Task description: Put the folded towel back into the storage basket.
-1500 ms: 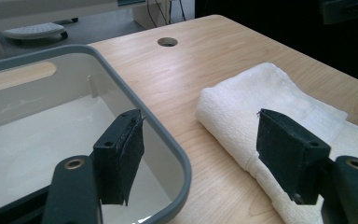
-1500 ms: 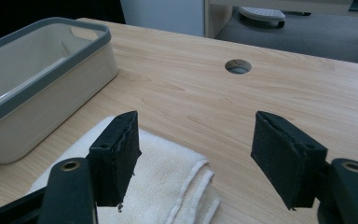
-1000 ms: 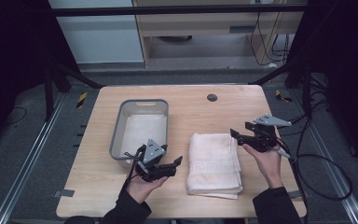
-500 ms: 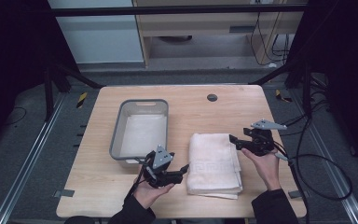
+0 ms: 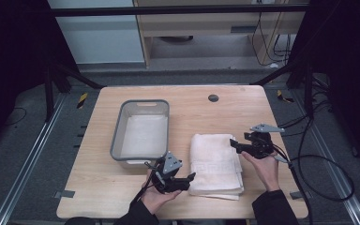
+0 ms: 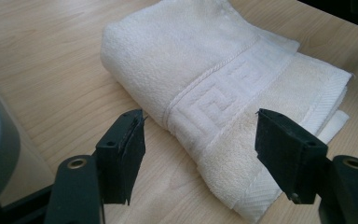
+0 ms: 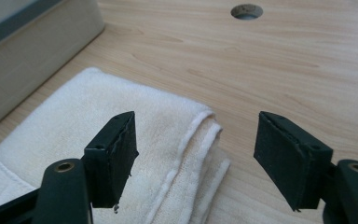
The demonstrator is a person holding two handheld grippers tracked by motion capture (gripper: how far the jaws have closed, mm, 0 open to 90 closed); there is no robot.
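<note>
Towel point(image 5: 215, 161), folded, lies flat on table point(image 5: 243, 110) just right of grey bin point(image 5: 143, 129). L gripper point(image 5: 187, 180) sits at towel's near-left corner, jaws released, nothing gripped. R gripper point(image 5: 234, 144) sits at towel's far-right edge, jaws apart w/ nothing between them; folded edge lies below

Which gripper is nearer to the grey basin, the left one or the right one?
Left. The left gripper is just below the grey basin, near its front right corner. The right gripper is beyond the folded white towel, on its far side from the basin.
</note>
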